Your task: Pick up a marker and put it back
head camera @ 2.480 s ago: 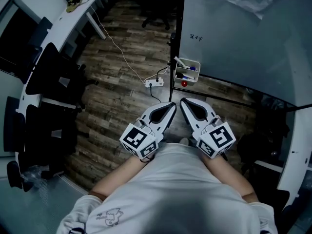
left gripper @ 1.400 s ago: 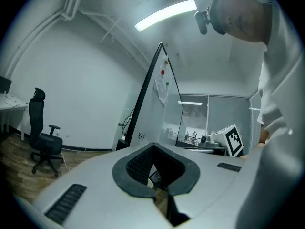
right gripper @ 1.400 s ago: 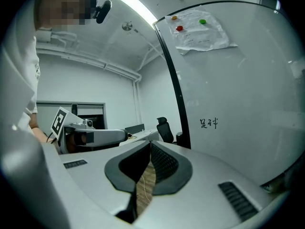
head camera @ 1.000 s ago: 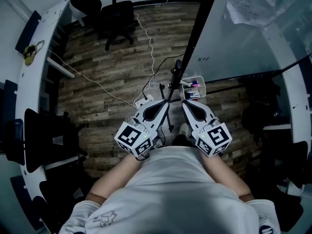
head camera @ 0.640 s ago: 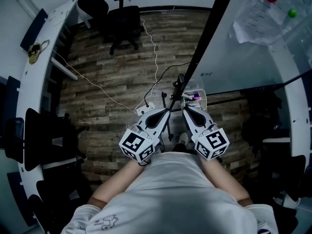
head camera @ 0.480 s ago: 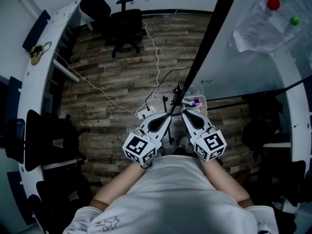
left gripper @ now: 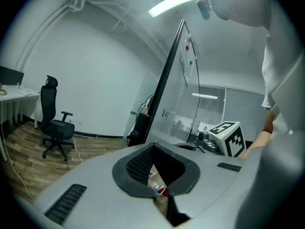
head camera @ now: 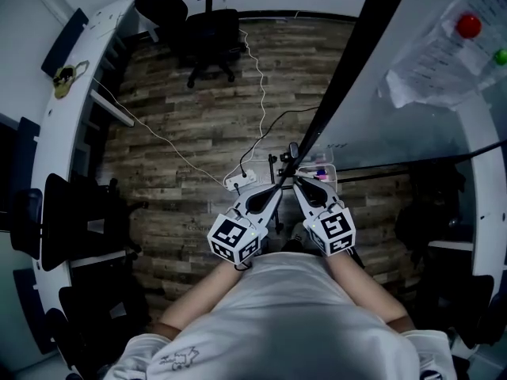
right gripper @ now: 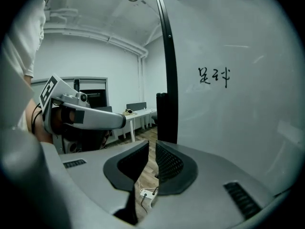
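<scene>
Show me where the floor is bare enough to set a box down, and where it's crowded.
Bare: the wood floor between the left cable and the right cable, short of the office chair. Crowded: nearer the person, where the power strip, the whiteboard stand and the marker tray bunch together.

Markers (head camera: 319, 168) — in whiteboard tray (head camera: 330, 178)

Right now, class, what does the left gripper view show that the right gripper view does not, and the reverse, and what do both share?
Only the left gripper view: a black wheeled office chair and, between its jaws, the white tray of markers. Only the right gripper view: a white power strip on the wood-plank floor. Both: the black-framed whiteboard, the black handwriting on it, and that floor.
</scene>
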`<state>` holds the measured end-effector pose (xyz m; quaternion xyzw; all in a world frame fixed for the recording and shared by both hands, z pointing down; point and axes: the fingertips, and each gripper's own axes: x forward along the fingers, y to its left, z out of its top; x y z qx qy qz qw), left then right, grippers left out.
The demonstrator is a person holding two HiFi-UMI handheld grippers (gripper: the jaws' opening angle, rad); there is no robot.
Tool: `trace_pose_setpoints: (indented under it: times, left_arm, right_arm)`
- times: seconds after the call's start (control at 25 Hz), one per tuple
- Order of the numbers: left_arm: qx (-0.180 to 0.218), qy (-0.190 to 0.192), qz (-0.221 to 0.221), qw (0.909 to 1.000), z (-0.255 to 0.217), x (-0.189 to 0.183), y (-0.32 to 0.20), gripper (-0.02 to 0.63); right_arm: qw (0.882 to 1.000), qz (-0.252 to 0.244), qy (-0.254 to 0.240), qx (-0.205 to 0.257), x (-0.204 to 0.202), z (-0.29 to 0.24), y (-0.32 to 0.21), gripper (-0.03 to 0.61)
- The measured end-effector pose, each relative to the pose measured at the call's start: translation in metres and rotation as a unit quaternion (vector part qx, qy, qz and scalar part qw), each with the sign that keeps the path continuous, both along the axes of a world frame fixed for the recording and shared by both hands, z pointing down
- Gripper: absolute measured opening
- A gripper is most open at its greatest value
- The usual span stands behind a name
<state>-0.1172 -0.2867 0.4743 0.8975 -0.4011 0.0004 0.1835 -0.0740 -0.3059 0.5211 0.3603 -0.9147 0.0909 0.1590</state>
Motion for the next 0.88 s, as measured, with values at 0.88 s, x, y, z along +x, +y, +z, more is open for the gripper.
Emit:
trace_pose_setpoints:
  times: [0.88]
  left_arm:
    - [-0.041, 0.002, -0.039, 0.9984, 0.030, 0.000, -0.033, 0.005]
  right_arm:
    - [0.995, -0.029, 0.098, -0.009, -0.002, 0.055, -0.038, 0.089]
